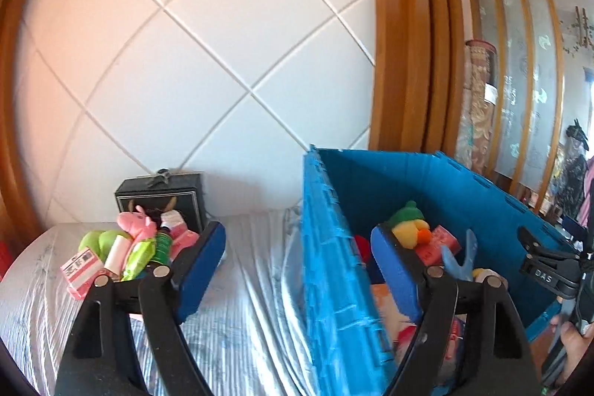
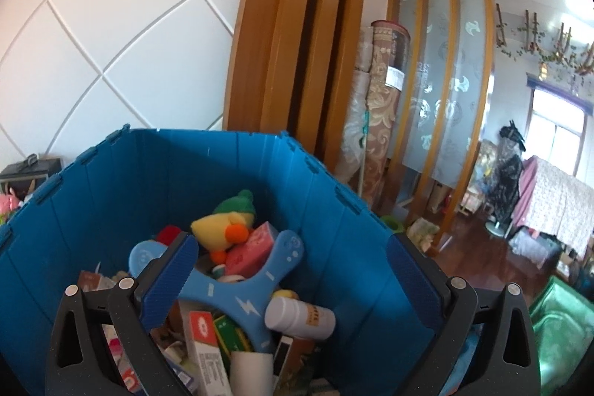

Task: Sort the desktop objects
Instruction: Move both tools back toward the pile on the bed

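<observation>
My tall blue plastic crate point(image 2: 111, 195) is already well filled. A small pile of toys and packets point(image 1: 122, 247) waits on the striped-cloth desk point(image 1: 241, 284). Both my left tongs point(image 1: 297, 270) and right tongs point(image 2: 293, 277) are released, empty.

Lived-in home: bed point(image 1: 241, 284), rolled carpets point(image 2: 375, 106), toy-filled crate point(image 2: 111, 180).

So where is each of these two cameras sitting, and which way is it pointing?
Left wrist: rides the left gripper, facing the tiled wall, the pile of toys on the striped cloth and the blue crate; its own open fingers show, plus a hand at the right edge.
Right wrist: rides the right gripper, looking down into the crate's clutter; its open fingers show.
Shared: the crate and its yellow duck plush.
</observation>
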A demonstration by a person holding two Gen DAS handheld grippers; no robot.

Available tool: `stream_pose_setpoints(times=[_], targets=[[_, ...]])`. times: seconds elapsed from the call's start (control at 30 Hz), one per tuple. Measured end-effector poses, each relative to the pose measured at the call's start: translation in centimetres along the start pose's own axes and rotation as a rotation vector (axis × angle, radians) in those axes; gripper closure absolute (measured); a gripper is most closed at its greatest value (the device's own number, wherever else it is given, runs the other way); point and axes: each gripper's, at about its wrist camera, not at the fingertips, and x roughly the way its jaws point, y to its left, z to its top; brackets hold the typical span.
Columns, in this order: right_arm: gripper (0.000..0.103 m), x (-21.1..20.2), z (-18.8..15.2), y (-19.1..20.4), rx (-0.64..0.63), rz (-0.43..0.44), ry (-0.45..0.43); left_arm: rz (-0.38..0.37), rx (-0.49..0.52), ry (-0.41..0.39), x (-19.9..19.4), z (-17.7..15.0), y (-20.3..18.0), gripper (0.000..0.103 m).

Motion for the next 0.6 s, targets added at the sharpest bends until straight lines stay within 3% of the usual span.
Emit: stream_pose_setpoints(times=[0.1,0.2,0.3,0.6], targets=[[0.0,-2.4,0.1,1.5,0.017,0.021,-0.019,0.007,-0.037,0.013,0.1,-0.5,4.2,0.022],[0.0,-5.8,1.8,3.6,0.034,0.075,-0.092,0.027,-0.079,0.039,0.1,-1.2,8.7,0.022],[0.0,-9.1,3.7,6.6,0.063,0.192,-0.154,0.069,-0.101,0.064,0.0,-1.8,13.2,0.022],[0.0,-13.5,6.7,20.4,-0.004,0.476,-0.173,0.235,-0.188,0.158,0.0,-5.1,27.5,0.022]])
